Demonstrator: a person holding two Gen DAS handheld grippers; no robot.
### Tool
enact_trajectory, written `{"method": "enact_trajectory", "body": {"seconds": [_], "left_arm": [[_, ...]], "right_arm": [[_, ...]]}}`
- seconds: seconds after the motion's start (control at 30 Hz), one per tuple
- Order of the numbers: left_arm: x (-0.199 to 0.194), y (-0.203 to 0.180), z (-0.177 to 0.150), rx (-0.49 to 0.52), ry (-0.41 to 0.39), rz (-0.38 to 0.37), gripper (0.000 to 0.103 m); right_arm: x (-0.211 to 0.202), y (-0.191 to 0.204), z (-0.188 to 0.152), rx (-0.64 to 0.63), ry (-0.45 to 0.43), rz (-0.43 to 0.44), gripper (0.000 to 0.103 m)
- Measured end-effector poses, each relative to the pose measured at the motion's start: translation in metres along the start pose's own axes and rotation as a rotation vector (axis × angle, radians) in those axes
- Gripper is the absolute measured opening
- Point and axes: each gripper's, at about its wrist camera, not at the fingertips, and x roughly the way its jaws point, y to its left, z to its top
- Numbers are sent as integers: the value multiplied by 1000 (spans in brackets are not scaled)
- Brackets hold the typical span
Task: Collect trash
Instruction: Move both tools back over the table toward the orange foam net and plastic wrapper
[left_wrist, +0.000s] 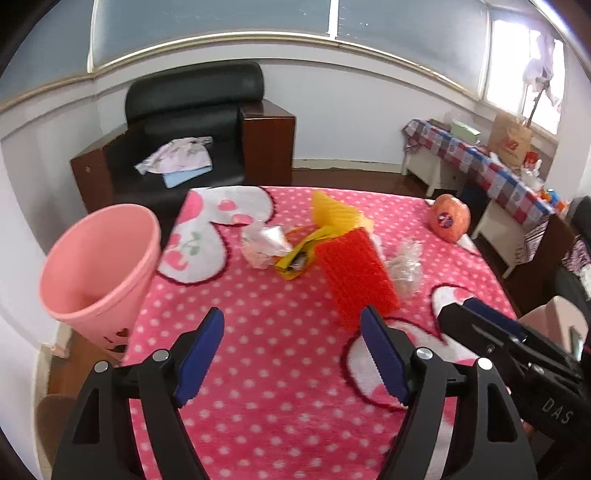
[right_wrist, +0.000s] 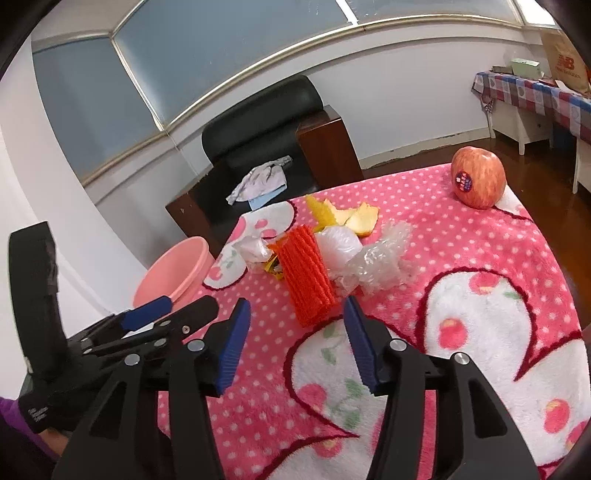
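- Trash is heaped near the middle of a pink polka-dot blanket (right_wrist: 461, 240), with the orange foam net (right_wrist: 306, 275) taken as the landmark.
- Crumpled clear plastic wrap (right_wrist: 373, 264) is seen touching the net on its right side.
- A white plastic bag (right_wrist: 338, 245) lies just behind the net, and yellow peel pieces (right_wrist: 354, 218) lie farther behind it.
- A yellow wrapper (left_wrist: 299, 254) and a crumpled white wad (left_wrist: 264, 242) are found just to the left of the net.
- An apple (right_wrist: 478, 177) with a sticker is seen well apart from the net, toward the blanket's far right corner.
- A pink bin (left_wrist: 98, 267) stands off the blanket's edge, well to the left of the net, tilted in view.
- The left gripper (left_wrist: 291, 350) is held with jaws spread apart, nothing between them, just short of the net.
- The right gripper (right_wrist: 295, 341) is likewise spread apart and empty, its pads on either side of the net's near end without touching it.
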Motion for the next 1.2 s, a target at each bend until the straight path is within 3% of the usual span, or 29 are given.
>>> {"method": "enact_trajectory", "body": {"seconds": [0.23, 0.6, 1.07, 1.2], "left_arm": [[6, -18, 3, 15, 20, -26, 74], [-2, -40, 8, 9, -12, -62, 74], [-15, -48, 13, 55, -49, -24, 71], [-18, -44, 17, 73, -68, -24, 71]], "right_arm": [[-12, -15, -2, 30, -5, 12, 55], [-33, -21, -6, -11, -4, 38, 55], [-36, -37, -10, 58, 5, 56, 55], [-38, -42, -7, 51, -21, 9, 55]]}}
